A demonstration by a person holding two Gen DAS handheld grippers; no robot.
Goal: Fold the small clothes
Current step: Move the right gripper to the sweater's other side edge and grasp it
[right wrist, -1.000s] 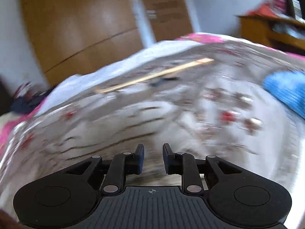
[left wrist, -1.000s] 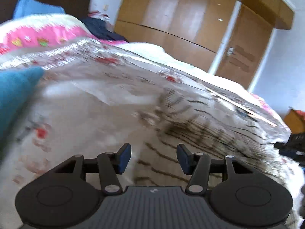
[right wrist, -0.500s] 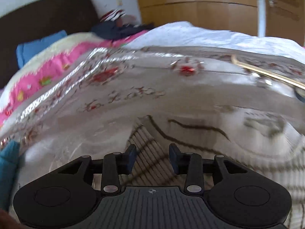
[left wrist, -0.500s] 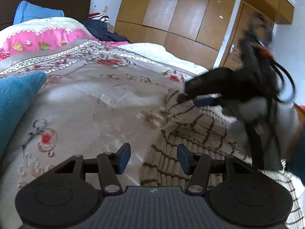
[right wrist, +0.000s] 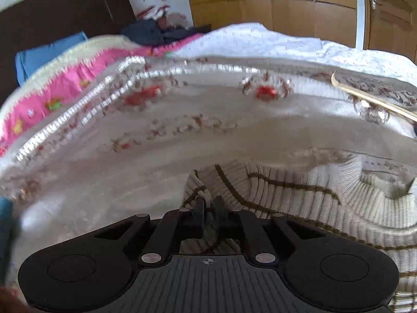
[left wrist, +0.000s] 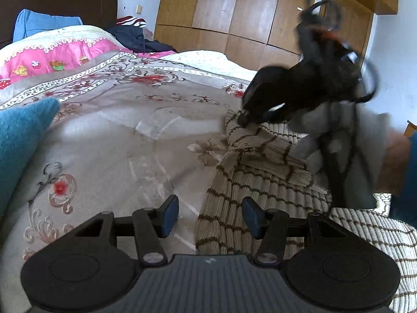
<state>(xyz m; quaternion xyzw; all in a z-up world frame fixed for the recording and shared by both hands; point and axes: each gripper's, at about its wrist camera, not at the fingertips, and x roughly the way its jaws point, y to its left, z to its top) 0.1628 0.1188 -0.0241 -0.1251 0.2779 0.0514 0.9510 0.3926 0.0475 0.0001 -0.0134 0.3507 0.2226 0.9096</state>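
right gripper (right wrist: 208, 217) jaws just closed, now pinching the striped knit sweater (right wrist: 299, 195) edge at 6 o'clock. left gripper (left wrist: 210, 217) released, jaws apart (sweater hem below them, untouched) on the floral bedspread (left wrist: 109, 140).

Both black grippers: ribbed housings, round side discs, silver screws, blue-padded fingers (left wrist: 172, 215)

Open floral bedspread (left wrist: 125, 140) is seen from ten to twelve o'clock. A blue cushion (left wrist: 18, 140) blocks nine o'clock; the striped sweater (left wrist: 260, 180) lies at two.
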